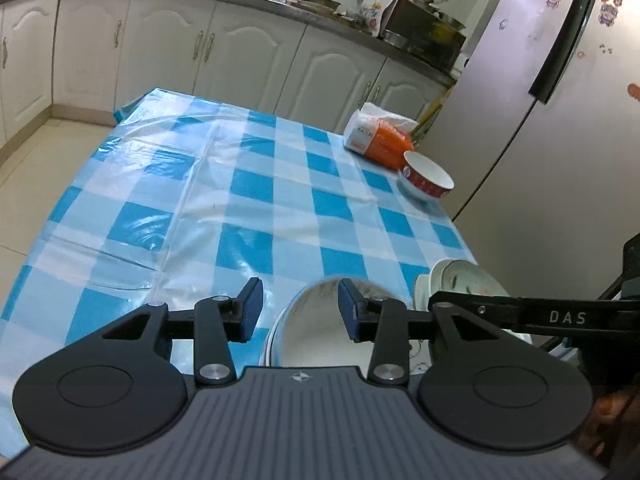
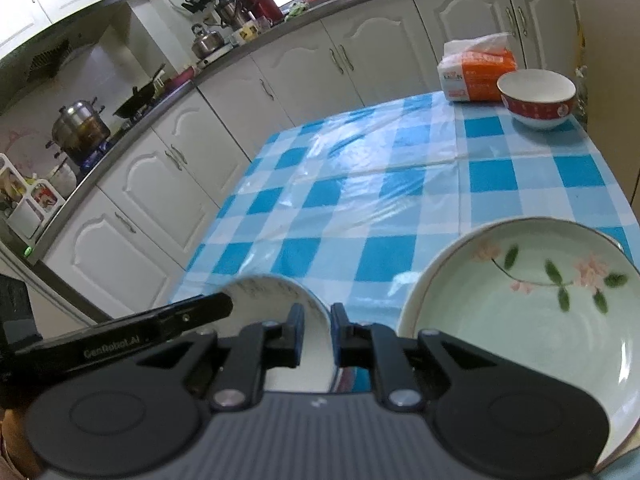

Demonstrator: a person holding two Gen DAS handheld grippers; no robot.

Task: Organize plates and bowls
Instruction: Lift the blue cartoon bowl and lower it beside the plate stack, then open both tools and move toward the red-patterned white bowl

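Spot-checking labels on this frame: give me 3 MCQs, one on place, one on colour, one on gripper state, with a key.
1. Where is the red-banded bowl?
A. Right beside the tissue pack, at the table's far end
B. Inside the flowered plate
C. On the counter

2. What colour is the tablecloth?
A. Red stripes
B. Blue and white checks
C. Plain green

3. How is the right gripper?
A. Wide open over the plate
B. Shut on the white bowl
C. Out of view

Key: 1 A, bowl and pack sit side by side at the far end. 2 B, checks cover the table. 3 B, its pads pinch the bowl's rim.
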